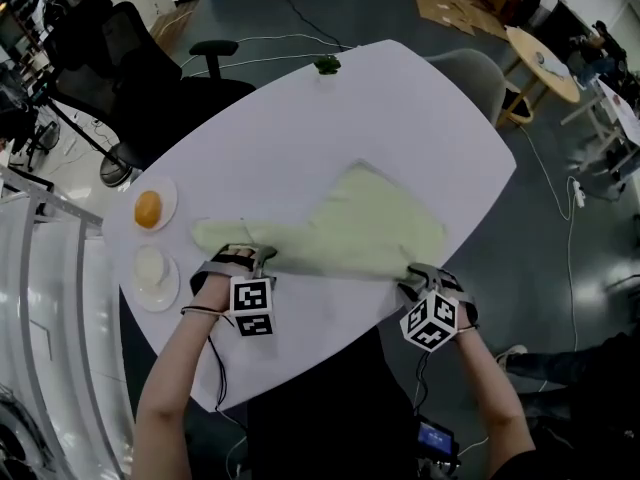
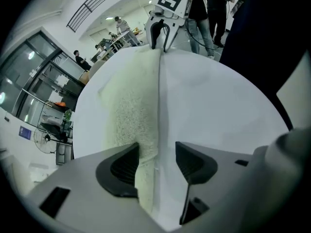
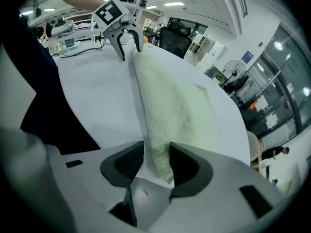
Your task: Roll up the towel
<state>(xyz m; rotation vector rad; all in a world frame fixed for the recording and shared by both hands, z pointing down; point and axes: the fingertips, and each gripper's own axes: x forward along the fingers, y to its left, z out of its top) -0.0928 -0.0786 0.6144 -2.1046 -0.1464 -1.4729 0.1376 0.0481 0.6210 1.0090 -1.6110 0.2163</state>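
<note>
Your right claw pinched the soft, pale green terry towel at its near fold, lower centre of the white oval worktop. Your left claw stood spread around the limp edge. Light cloth likely sags, so grip the corners.

No word, number or brand could be read anywhere. The cubes on the left gripper and the right gripper bore only black-and-white square marker patterns, without letters. A small blue sign in the background was too small to read.
</note>
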